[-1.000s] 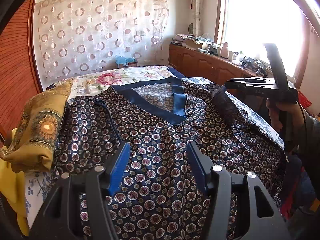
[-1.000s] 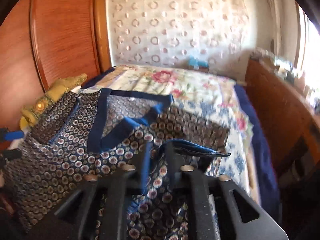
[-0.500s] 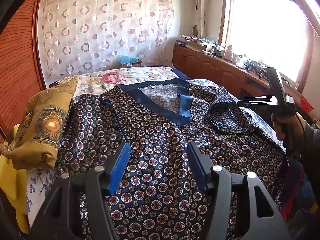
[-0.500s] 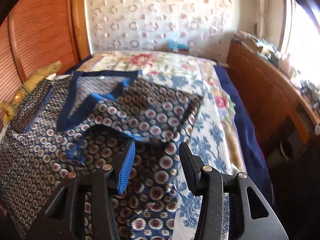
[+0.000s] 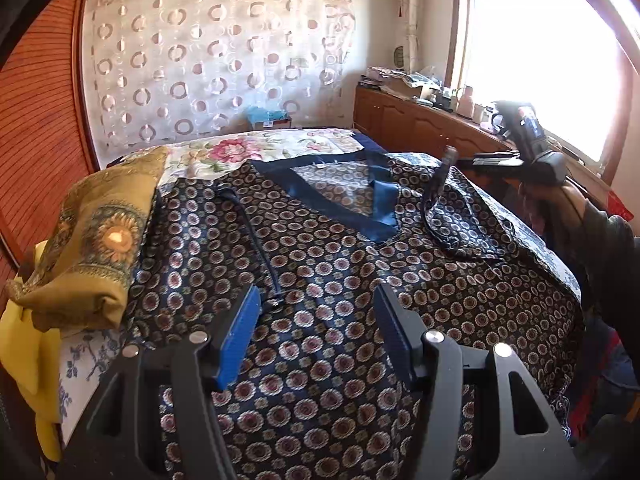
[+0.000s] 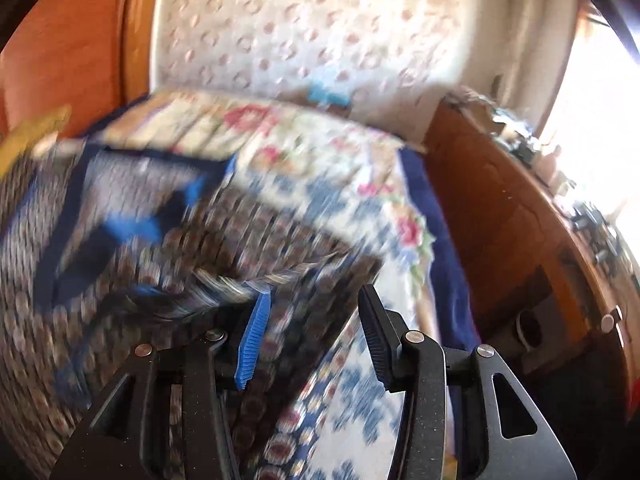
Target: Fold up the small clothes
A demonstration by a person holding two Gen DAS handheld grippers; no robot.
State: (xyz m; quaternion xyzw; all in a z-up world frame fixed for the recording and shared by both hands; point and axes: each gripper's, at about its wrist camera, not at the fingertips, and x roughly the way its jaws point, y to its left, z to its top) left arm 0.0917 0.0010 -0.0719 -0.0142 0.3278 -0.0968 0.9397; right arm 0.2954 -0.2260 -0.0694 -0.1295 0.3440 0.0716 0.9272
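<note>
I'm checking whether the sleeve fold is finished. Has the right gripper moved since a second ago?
Yes. In the left wrist view the right gripper, jaws open and empty, has pulled back right toward the window, leaving the sleeve folded on the shirt.

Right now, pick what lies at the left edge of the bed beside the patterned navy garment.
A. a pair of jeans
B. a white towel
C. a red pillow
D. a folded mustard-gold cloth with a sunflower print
D: in the left wrist view the mustard-gold cloth sits bunched beside the navy garment.

Navy medallion-print top [image 5: 352, 280] with blue collar, mustard scarf [image 5: 92, 236], floral bedsheet [image 5: 256, 150]
</note>
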